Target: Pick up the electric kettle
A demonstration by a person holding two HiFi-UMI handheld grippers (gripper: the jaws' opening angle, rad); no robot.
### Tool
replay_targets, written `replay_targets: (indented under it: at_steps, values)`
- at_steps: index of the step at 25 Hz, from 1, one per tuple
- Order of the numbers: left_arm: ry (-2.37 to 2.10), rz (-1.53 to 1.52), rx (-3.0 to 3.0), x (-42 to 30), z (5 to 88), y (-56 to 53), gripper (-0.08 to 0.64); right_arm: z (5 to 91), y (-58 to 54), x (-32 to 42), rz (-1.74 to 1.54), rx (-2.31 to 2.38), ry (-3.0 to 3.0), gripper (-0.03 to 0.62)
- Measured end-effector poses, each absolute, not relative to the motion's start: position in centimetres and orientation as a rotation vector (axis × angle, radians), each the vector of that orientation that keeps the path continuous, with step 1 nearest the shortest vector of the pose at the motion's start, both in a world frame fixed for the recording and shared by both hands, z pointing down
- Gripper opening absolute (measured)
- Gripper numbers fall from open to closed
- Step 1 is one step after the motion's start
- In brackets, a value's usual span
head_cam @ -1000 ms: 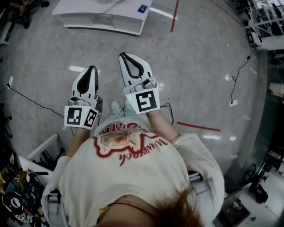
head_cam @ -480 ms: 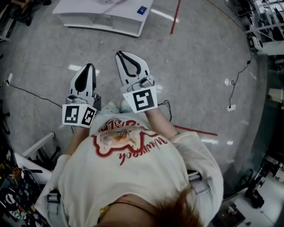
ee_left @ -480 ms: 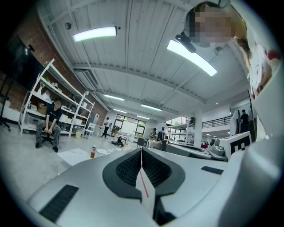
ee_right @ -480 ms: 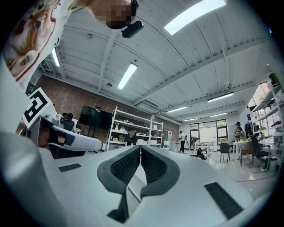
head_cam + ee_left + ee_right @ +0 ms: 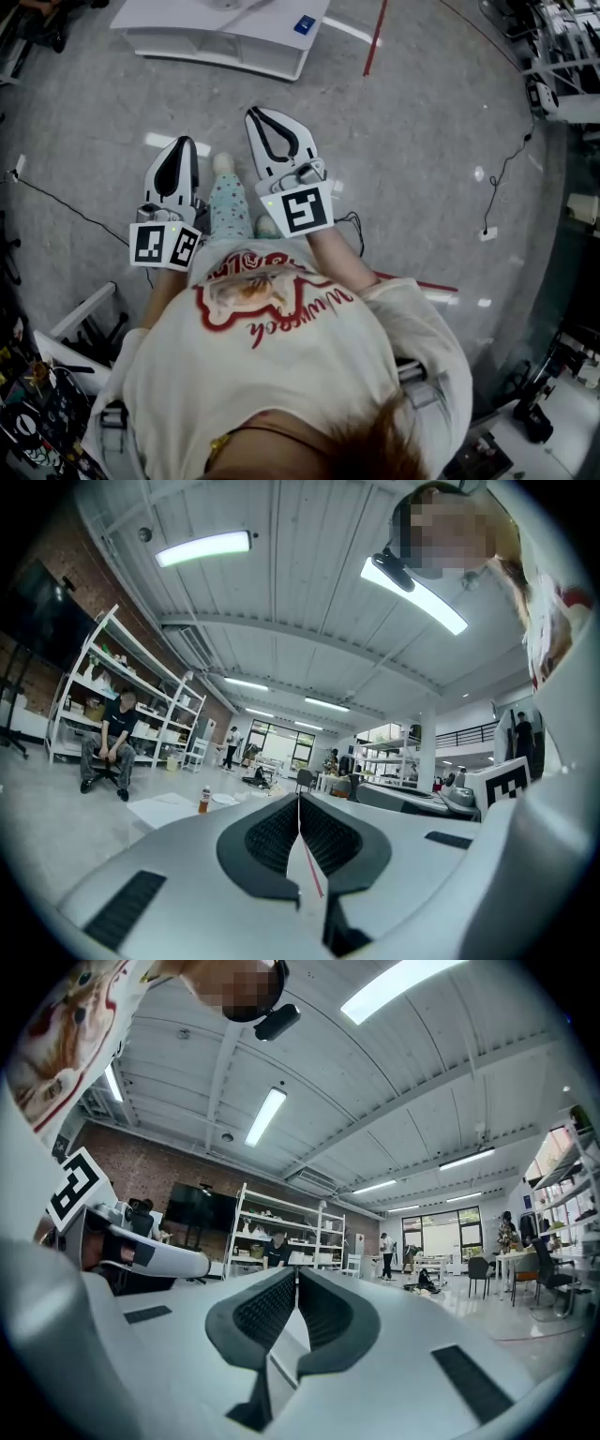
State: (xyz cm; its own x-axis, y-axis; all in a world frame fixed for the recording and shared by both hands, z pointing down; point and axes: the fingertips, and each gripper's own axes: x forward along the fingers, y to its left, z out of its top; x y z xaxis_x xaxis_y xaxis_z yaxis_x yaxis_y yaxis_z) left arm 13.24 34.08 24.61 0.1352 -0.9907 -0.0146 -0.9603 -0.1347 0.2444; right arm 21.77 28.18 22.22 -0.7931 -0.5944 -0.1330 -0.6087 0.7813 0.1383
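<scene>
Seen from the head view, a person in a cream shirt with a red print stands on a grey floor point(image 5: 422, 141) and holds both tools out in front, side by side and close to level. The left tongs point(image 5: 187, 142) are fully closed with nothing between them; the left gripper view shows the dark ribbed pads meeting along one thin line at the tips point(image 5: 299, 799). The right tongs point(image 5: 258, 114) are closed and empty in the same way, their pads pressed together in the right gripper view point(image 5: 296, 1271). A leg in pale patterned trousers point(image 5: 228, 208) ending in a white shoe point(image 5: 223, 161) reaches forward between the two tools. Beyond them, at the top of the head view, stands a low white desk point(image 5: 187, 17) with a small blue object point(image 5: 303, 24) on its near corner, and a red tape line point(image 5: 375, 37) runs across the floor just to its right. The left gripper view looks across a large hall: a person sits point(image 5: 111, 747) in front of white shelving point(image 5: 141, 700), and a small bottle with an orange band point(image 5: 203, 801) stands on a low white surface. The electric kettle cannot be made out in any of the views.
</scene>
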Motion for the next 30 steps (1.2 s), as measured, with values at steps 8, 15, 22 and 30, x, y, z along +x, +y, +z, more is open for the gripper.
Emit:
replay_targets:
  at_steps: [8,15,22,30]
  values:
    - [-1.898,-0.257,2.305,8.0,23.7,24.8,0.012,21.7,19.6,16.4,0.290,-1.038,2.867,0.018]
    - [-1.842,-0.250,2.367,2.1,21.7,16.9,0.013,19.7,12.6,9.9,0.281,-1.069,2.816,0.018]
    - [-1.794,-0.245,2.384,-1.4,21.5,11.8,0.012,20.4,7.9,5.7,0.256,-1.086,2.837,0.019]
    - [-1.795,-0.243,2.344,-2.5,22.1,9.0,0.012,21.5,4.3,4.7,0.258,-1.086,2.897,0.018]
